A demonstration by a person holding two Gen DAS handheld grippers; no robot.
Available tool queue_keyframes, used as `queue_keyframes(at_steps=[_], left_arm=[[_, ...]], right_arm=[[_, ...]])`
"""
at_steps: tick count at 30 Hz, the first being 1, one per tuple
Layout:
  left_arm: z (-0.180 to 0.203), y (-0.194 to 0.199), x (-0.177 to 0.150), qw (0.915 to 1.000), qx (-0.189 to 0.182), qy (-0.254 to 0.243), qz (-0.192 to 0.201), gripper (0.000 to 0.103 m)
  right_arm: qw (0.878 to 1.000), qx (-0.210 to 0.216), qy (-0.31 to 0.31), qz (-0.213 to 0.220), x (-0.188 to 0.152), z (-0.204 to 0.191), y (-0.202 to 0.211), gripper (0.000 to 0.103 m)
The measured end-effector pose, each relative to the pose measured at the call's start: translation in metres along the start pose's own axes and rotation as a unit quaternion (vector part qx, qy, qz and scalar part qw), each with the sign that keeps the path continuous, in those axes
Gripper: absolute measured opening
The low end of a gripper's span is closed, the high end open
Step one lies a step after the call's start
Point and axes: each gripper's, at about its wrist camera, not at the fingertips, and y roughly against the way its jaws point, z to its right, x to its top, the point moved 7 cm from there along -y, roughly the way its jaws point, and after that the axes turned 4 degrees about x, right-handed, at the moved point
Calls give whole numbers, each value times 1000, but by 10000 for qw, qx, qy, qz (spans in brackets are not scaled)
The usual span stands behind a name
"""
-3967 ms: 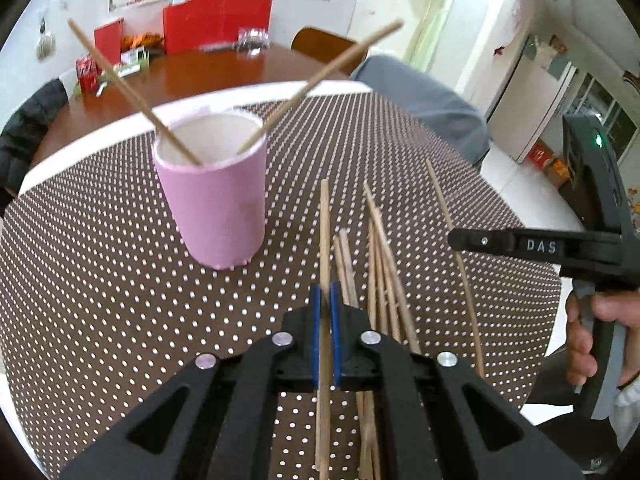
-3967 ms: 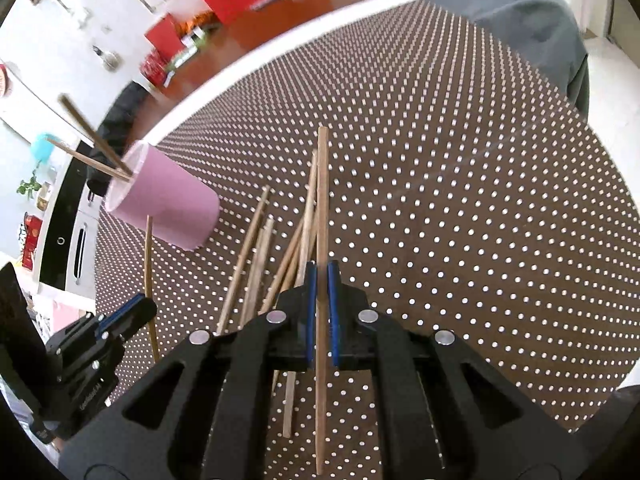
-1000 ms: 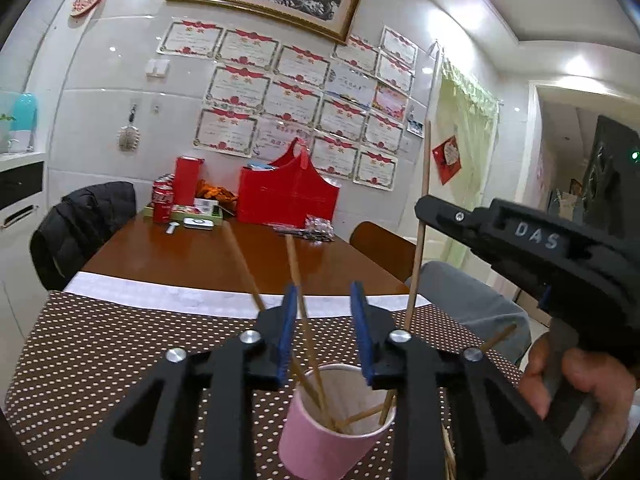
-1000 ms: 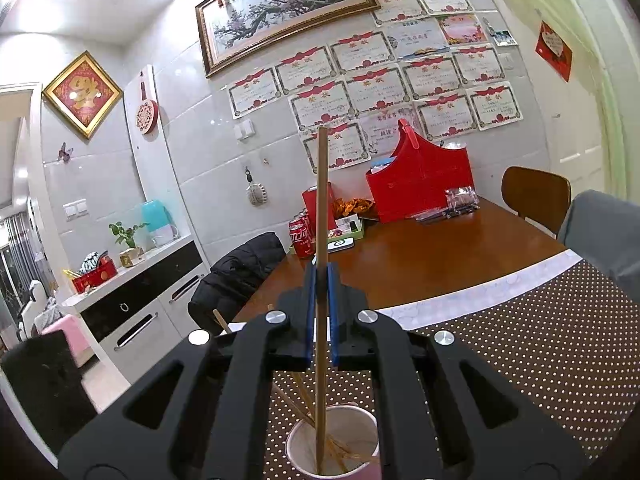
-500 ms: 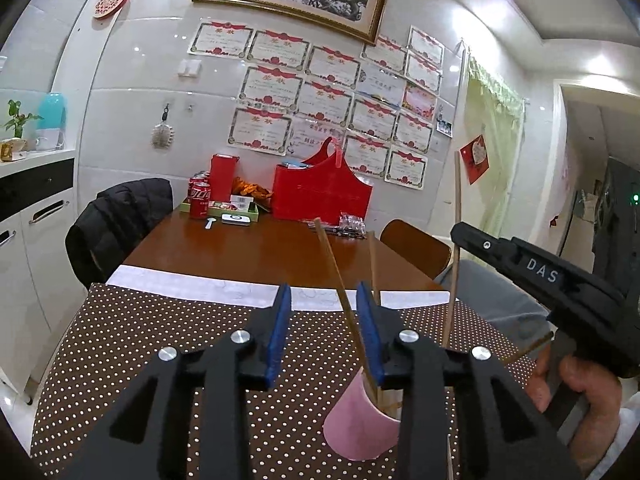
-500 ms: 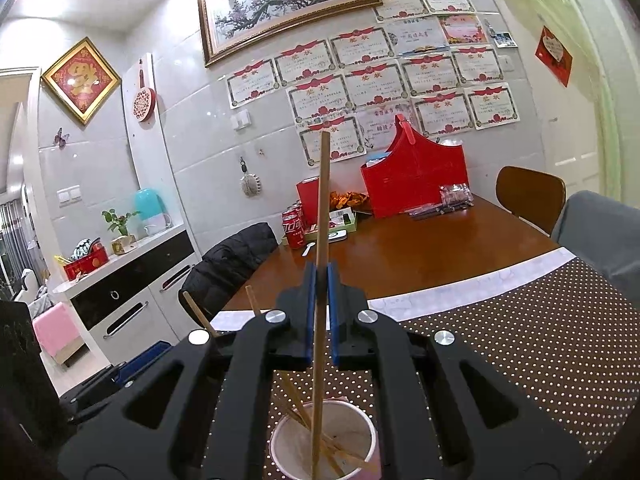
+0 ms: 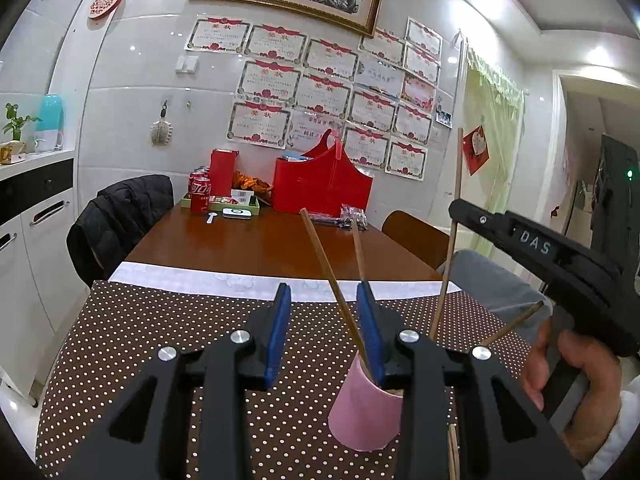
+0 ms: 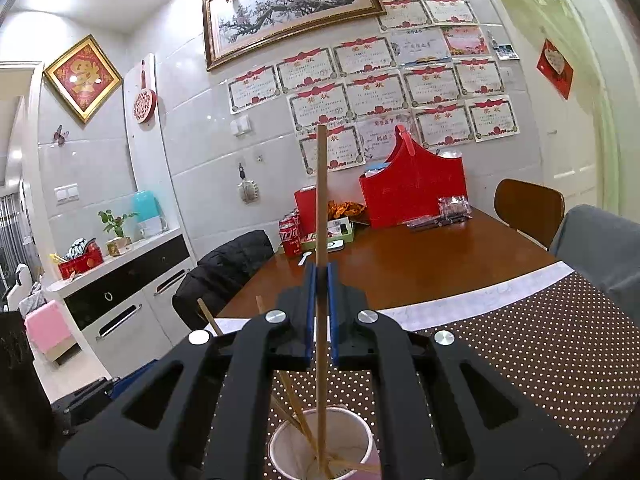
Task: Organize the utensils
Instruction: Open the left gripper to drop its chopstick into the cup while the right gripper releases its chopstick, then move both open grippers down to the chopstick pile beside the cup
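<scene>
The pink cup stands on the brown dotted tablecloth with several wooden chopsticks leaning in it. My left gripper is open just short of the cup and above it, with nothing gripped between its blue pads; one leaning chopstick only shows through the gap. My right gripper is shut on an upright chopstick, whose lower end reaches down inside the cup. The left wrist view shows that right gripper from the side, held by a hand.
Loose chopsticks lie on the cloth right of the cup. Beyond the cloth is a wooden table with a red basket and cola cans. A jacket-draped chair stands left, a grey-covered chair right.
Four seconds ago both grippers held chopsticks over the pile. Since then the left one opened and drew back leftward from the cup. The right one still holds its chopstick upright in the cup.
</scene>
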Motion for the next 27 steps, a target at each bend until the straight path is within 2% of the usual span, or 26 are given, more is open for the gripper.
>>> queue_keyframes(at_steps=[10,18,27], left_arm=[[2,3,2,10000,-34,33,-60,34],[11,7,5,9998,-99,-29,-147,44],[20,17,12,9994,-178,-105,-290,46]], right_arm=[[9995,-101,117,-293,-19,-5,12,6],[9985,-275,155,-457,-26,-9,24,7],[9969,-467,121,-616,-22,-11,38,7]])
